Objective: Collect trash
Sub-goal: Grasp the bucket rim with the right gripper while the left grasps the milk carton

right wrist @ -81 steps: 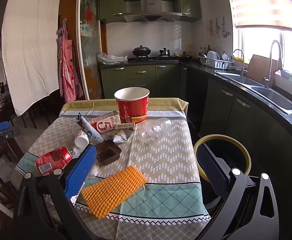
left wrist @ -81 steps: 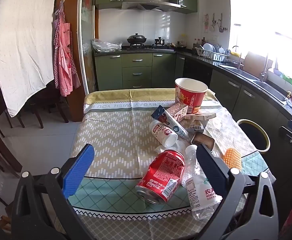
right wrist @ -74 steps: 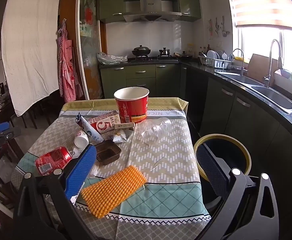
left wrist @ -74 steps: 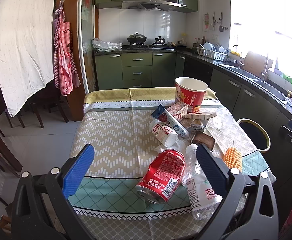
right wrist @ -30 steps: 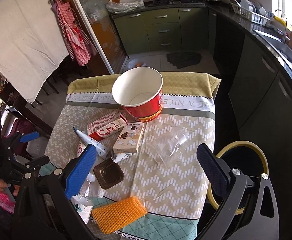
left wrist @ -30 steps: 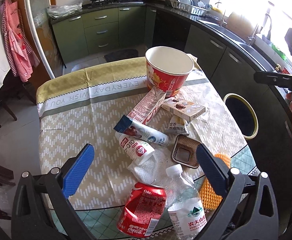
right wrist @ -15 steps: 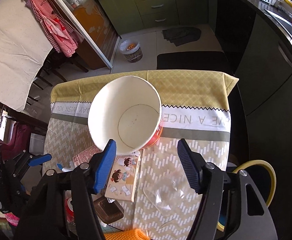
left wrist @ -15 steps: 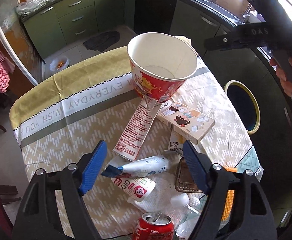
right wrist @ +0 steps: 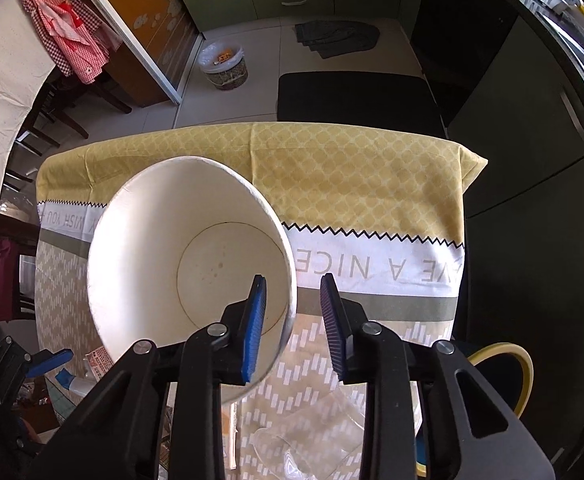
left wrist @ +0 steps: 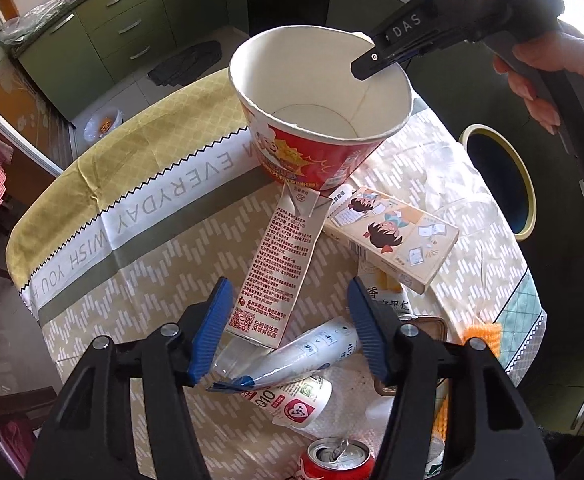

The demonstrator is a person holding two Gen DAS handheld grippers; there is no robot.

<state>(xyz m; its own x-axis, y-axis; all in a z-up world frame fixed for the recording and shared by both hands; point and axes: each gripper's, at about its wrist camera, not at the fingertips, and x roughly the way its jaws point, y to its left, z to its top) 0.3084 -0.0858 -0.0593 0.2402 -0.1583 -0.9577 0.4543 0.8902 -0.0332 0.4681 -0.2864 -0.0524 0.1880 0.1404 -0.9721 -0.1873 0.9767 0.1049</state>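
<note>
A big red paper bucket (left wrist: 319, 116) with a white inside stands on the table among the trash. My right gripper (right wrist: 293, 320) is open and straddles the bucket's (right wrist: 188, 264) near rim, one finger inside and one outside. In the left wrist view its finger (left wrist: 387, 54) hangs over the bucket's rim. My left gripper (left wrist: 288, 320) is open just above a flattened red and white carton (left wrist: 280, 264). A white tube (left wrist: 303, 352), a yogurt cup (left wrist: 292, 404), a cartoon box (left wrist: 395, 236) and a cola can (left wrist: 335, 464) lie close by.
A yellow-rimmed bin (left wrist: 499, 180) stands on the floor right of the table; it also shows in the right wrist view (right wrist: 503, 376). Clear plastic (right wrist: 311, 440) and an orange sponge (left wrist: 483, 332) lie on the tablecloth (left wrist: 152, 216). Green cabinets (left wrist: 104, 36) stand behind.
Both grippers have risen, tilted down and moved in over the table. The right one has narrowed around the bucket's rim. The left one has narrowed over the carton.
</note>
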